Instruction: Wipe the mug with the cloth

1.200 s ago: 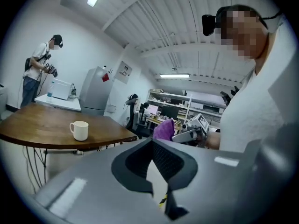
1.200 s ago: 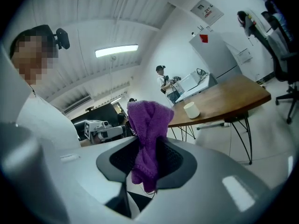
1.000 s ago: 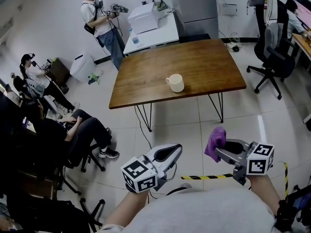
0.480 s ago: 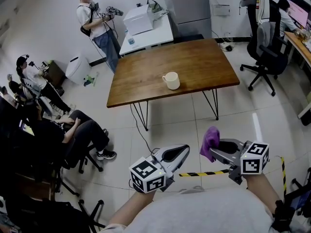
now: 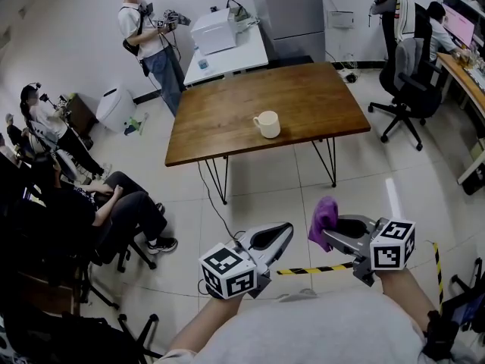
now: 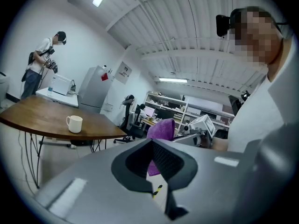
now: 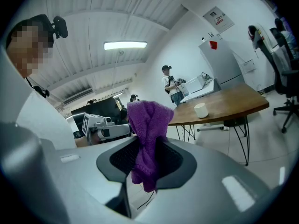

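Observation:
A cream mug (image 5: 267, 124) stands near the front edge of a brown wooden table (image 5: 227, 120), well ahead of me; it also shows in the left gripper view as the mug (image 6: 74, 123) and in the right gripper view as the mug (image 7: 201, 110). My right gripper (image 5: 327, 233) is shut on a purple cloth (image 5: 324, 218), which bunches up between its jaws as the cloth (image 7: 145, 139). My left gripper (image 5: 282, 233) is shut with nothing in it. Both grippers hover over the floor, apart from the table.
A black-and-yellow tape strip (image 5: 314, 270) runs across the tiled floor below the grippers. People sit at the left (image 5: 91, 203); another person (image 5: 148, 32) stands by a white table (image 5: 235, 48). An office chair (image 5: 405, 82) stands right of the wooden table.
Both grippers have moved forward a little toward the table with the cloth still held; the table and mug sit slightly nearer in view.

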The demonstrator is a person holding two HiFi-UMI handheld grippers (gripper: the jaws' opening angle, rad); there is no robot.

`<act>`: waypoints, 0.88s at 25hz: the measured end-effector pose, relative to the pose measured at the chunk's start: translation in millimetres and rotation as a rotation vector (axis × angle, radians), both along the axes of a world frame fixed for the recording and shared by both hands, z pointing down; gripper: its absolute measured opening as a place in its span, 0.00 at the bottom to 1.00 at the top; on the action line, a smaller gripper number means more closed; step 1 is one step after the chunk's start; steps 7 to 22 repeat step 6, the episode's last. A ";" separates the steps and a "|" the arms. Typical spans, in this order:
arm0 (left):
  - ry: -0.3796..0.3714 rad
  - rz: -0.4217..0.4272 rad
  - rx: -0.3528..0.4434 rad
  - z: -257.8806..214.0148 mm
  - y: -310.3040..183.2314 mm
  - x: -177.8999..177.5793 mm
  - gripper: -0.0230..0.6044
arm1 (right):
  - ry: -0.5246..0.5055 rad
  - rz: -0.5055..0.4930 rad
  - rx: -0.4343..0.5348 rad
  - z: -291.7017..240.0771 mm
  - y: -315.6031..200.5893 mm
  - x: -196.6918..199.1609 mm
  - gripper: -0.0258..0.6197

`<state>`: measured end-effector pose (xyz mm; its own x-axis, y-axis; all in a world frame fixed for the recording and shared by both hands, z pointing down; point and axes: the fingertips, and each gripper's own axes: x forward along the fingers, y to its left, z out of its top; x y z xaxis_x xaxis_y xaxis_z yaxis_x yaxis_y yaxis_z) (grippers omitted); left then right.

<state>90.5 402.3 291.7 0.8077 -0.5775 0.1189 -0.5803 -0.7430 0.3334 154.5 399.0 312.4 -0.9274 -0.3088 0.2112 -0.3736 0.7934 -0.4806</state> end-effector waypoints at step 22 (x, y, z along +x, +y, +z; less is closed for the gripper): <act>0.008 0.012 -0.014 3.9 -1.1 -6.9 0.04 | 0.011 0.004 -0.011 6.4 -2.1 -11.2 0.21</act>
